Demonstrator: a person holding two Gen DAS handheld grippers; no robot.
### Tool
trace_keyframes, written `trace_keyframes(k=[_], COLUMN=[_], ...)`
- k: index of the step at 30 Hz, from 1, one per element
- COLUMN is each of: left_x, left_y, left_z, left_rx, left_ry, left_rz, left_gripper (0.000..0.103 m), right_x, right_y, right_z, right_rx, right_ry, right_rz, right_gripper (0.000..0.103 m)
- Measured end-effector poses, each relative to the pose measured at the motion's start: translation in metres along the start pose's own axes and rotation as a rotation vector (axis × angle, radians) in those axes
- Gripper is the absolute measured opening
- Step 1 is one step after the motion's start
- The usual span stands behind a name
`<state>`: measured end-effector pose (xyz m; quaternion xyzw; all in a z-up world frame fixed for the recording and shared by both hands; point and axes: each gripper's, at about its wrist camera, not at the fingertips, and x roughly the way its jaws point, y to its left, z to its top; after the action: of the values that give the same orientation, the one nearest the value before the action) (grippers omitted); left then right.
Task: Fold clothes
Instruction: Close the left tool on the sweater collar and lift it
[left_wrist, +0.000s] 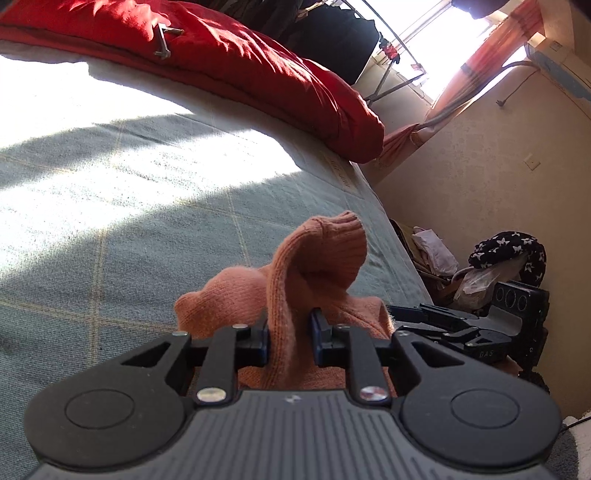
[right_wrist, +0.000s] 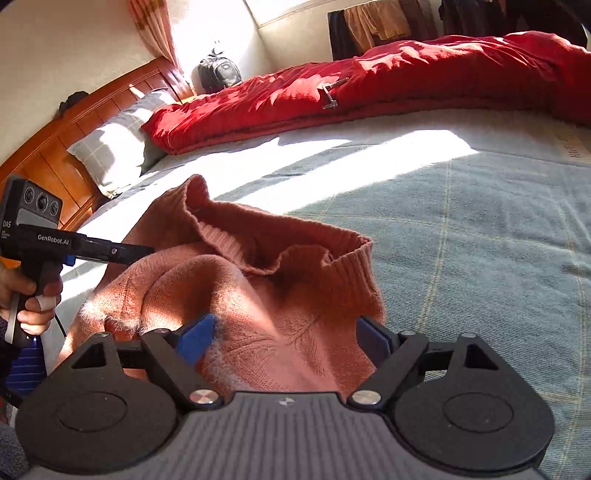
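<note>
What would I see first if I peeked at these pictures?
An orange knit sweater bunched up on the grey-blue bed, right in front. The left gripper pinches a fold of it, while the right gripper is open over it. Behind lies a bright red quilt in sunshine.

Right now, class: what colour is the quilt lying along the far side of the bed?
Red: the quilt shows best in the right wrist view.

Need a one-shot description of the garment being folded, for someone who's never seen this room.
Start at the bed with the grey-green checked cover; a red quilt lies along its far side. At the near edge is the salmon-pink knit sweater, its ribbed cuff pinched in the left tool. It is the only fuzzy, ribbed knit there.
</note>
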<state>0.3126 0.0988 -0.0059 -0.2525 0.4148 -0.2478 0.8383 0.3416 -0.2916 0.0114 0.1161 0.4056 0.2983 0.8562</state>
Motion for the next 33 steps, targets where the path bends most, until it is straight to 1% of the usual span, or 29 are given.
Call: trace_keyframes(k=[2, 4, 7, 12, 16, 20, 23, 25, 27, 28, 31, 32, 33], left_x=[0.001, 0.002, 0.002, 0.005, 0.004, -0.008, -0.01, -0.005, -0.002, -0.002, -0.005, -0.007, -0.009], left_y=[0.002, 0.003, 0.002, 0.004, 0.004, 0.006, 0.012, 0.016, 0.014, 0.012, 0.006, 0.003, 0.001], left_z=[-0.001, 0.0, 0.0, 0.0, 0.0, -0.007, -0.01, -0.007, -0.005, -0.005, -0.007, -0.009, -0.01], left_rx=[-0.007, -0.015, -0.017, -0.031, -0.038, -0.044, -0.057, -0.081, -0.08, -0.068, -0.03, -0.024, -0.01], left_ry=[-0.002, -0.001, 0.002, 0.001, 0.002, 0.005, 0.008, 0.008, 0.014, 0.016, 0.017, 0.014, 0.009], left_rz=[-0.002, -0.005, -0.001, -0.003, -0.001, -0.008, -0.027, -0.03, -0.036, -0.029, 0.003, 0.016, 0.033], left_gripper=[0.02, 0.02, 0.021, 0.021, 0.021, 0.022, 0.023, 0.023, 0.025, 0.026, 0.025, 0.021, 0.019], right_x=[-0.003, 0.006, 0.03, 0.051, 0.055, 0.059, 0.05, 0.055, 0.062, 0.067, 0.072, 0.072, 0.071], right_y=[-0.023, -0.044, -0.064, -0.072, -0.068, -0.065, -0.074, -0.075, -0.074, -0.07, -0.052, -0.046, -0.042], right_z=[0.003, -0.001, -0.016, -0.015, -0.015, -0.016, -0.027, -0.025, -0.021, -0.017, -0.01, -0.011, -0.011], right_rx=[0.082, 0.148, 0.241, 0.289, 0.281, 0.273, 0.311, 0.314, 0.311, 0.289, 0.169, 0.122, 0.103], right_ry=[0.005, 0.049, 0.14, 0.139, 0.18, 0.22, 0.197, 0.169, 0.138, 0.134, 0.126, 0.12, 0.119], right_rz=[0.001, -0.006, -0.002, 0.08, 0.143, 0.206, 0.228, 0.215, 0.198, 0.183, 0.131, 0.115, 0.094], right_gripper=[0.076, 0.055, 0.043, 0.042, 0.044, 0.044, 0.043, 0.041, 0.042, 0.042, 0.044, 0.044, 0.041])
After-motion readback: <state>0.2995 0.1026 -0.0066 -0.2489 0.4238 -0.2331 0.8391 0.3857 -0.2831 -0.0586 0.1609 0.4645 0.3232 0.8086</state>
